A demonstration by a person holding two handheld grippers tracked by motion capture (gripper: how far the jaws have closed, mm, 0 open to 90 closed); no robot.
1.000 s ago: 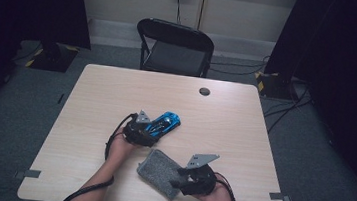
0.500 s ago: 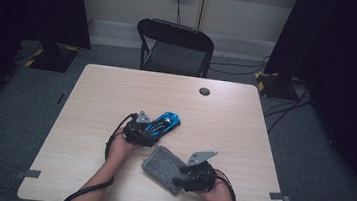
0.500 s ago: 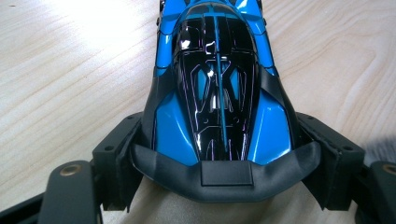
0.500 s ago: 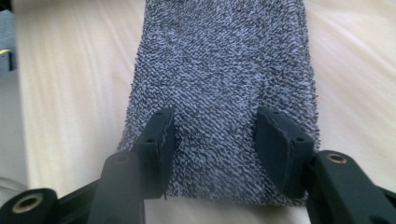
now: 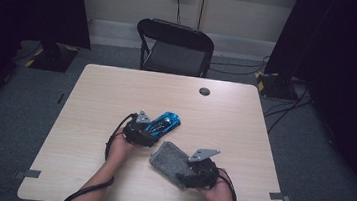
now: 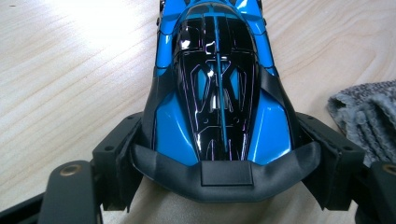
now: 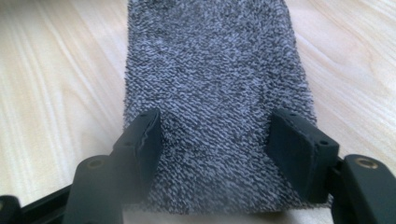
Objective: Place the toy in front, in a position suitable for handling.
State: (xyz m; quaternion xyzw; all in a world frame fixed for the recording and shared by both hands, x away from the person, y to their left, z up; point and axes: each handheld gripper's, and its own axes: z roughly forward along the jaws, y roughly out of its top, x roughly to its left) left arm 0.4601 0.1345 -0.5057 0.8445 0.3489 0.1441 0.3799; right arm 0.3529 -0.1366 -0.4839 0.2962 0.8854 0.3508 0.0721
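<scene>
Light wood table (image 5: 90, 106): blue toy car (image 5: 165, 124) near centre, grey cloth (image 5: 169, 161) at its 5 o'clock, dark round grommet (image 5: 204, 91) toward 12 o'clock edge.

The front of the glossy blue and black toy car (image 6: 217, 88) is cut off by the top edge of the left gripper view. The far end of the grey knitted cloth (image 7: 210, 93) is cut off likewise in the right gripper view; its near edge is blurred
</scene>
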